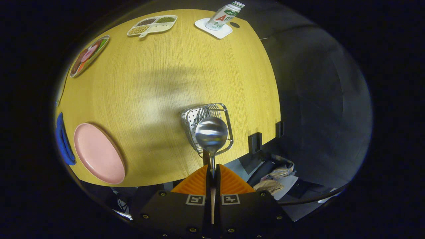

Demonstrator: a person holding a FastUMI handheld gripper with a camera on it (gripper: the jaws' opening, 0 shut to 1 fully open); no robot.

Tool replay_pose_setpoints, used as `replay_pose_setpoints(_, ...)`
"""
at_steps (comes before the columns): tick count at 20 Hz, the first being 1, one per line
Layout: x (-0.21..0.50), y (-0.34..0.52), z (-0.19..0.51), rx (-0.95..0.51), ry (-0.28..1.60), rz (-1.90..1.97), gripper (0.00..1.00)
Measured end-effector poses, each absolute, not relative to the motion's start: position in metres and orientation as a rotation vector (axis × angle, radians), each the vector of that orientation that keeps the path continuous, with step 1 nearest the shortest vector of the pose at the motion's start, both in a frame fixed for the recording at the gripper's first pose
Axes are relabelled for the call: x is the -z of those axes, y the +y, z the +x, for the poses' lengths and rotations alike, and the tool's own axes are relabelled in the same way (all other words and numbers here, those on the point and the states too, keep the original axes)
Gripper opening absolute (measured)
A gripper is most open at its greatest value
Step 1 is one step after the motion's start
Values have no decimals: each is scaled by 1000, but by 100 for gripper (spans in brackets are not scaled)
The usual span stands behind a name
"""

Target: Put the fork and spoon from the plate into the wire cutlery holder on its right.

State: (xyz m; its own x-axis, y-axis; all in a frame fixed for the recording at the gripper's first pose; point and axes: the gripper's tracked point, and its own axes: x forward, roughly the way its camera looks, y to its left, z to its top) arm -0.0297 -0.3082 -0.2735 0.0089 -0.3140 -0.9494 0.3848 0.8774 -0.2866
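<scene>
The gripper (pixel 212 172) is clenched on the handle of the spoon (pixel 211 134): both fingers (pixel 197 184) press against the thin metal stem, which runs up through the narrow slit between them. The spoon's rounded bowl stands just ahead of the fingertips, its polished surface facing the camera and held above the wire cutlery holder (pixel 207 127). The holder, a metal basket of bent wire with a perforated panel on one side, sits directly beyond the spoon bowl, close to the near edge of the worktop (pixel 172 83), and is partly covered by the bowl. Whether the spoon touches the holder cannot be told.

To the left of the holder, well apart from it, lies the pink plate (pixel 99 153), round and shallow, with nothing resting on it. A blue cloth (pixel 63 139) lies just beyond the plate's left side at the worktop's edge. The fork cannot be made out.

Farther off, across the pale wood-grain worktop, a printed oval dish (pixel 89 55) rests at the far left. A white divided tray (pixel 152 25) holding beans and grains in separate compartments lies near the far edge. To its right a white bottle (pixel 224 15) with a green cap stands on a white square coaster (pixel 213 28).
</scene>
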Motion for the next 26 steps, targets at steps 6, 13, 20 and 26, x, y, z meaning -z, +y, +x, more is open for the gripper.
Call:
replay_pose_setpoints(6, 285, -316, -27, 499, 1515, 67, 4)
replay_pose_setpoints(13, 293, -322, -25, 455, 1576, 57, 4)
replay_pose_setpoints(20, 293, -319, -23, 429, 1583, 64, 9)
replay_pose_setpoints(26, 292, -317, -20, 411, 1561, 59, 10)
